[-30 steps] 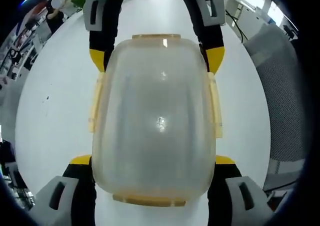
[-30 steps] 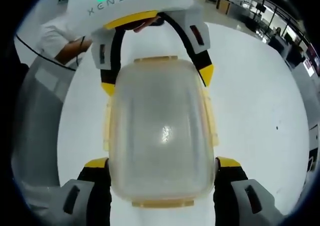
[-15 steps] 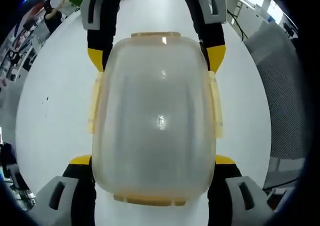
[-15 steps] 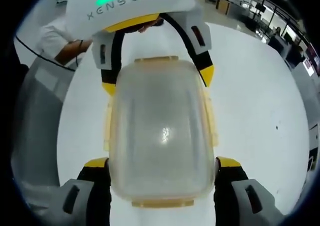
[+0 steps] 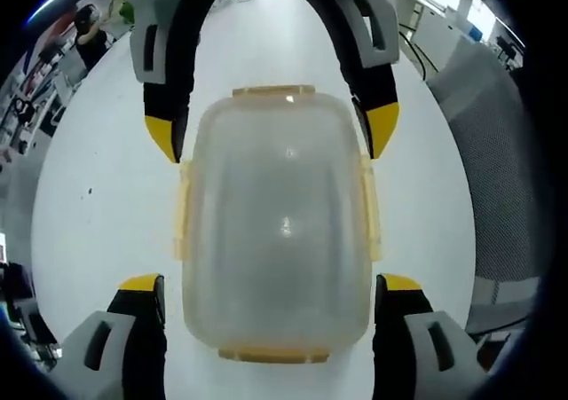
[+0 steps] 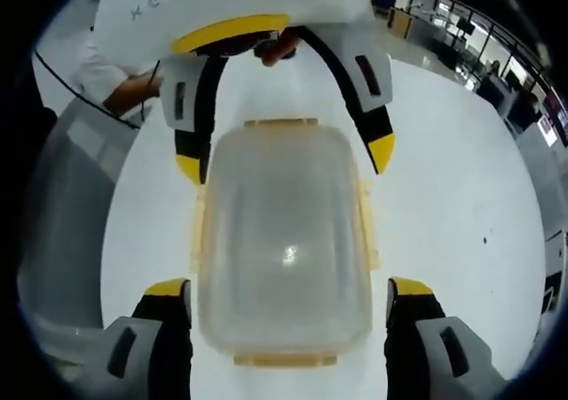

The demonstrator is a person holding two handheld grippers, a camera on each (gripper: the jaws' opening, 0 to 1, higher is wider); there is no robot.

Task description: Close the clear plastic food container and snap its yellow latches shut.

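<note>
The clear plastic container (image 5: 277, 231) (image 6: 284, 240) lies on the white table with its lid on, between my two grippers, which face each other. Yellow latches (image 5: 372, 209) (image 6: 366, 227) lie flat along its long sides, and others show at both ends. My left gripper (image 5: 271, 285) is open, its yellow-tipped jaws flanking the near end with a small gap on each side. My right gripper (image 6: 288, 287) is open in the same way at the opposite end. From the far side, the right gripper (image 5: 273, 134) reaches into the left gripper view and the left gripper (image 6: 286, 159) into the right gripper view.
The white table (image 5: 89, 205) (image 6: 461, 196) spreads around the container. A grey mesh chair (image 5: 501, 160) stands beside it, seen again as a grey chair (image 6: 62, 214). A person's sleeve (image 6: 111, 85) is behind the left gripper. Office desks line the background.
Both pairs of jaws, pressed against the container's long sides before, have spread apart and now stand off it. Both cameras have pulled back a little, so the container looks smaller.
</note>
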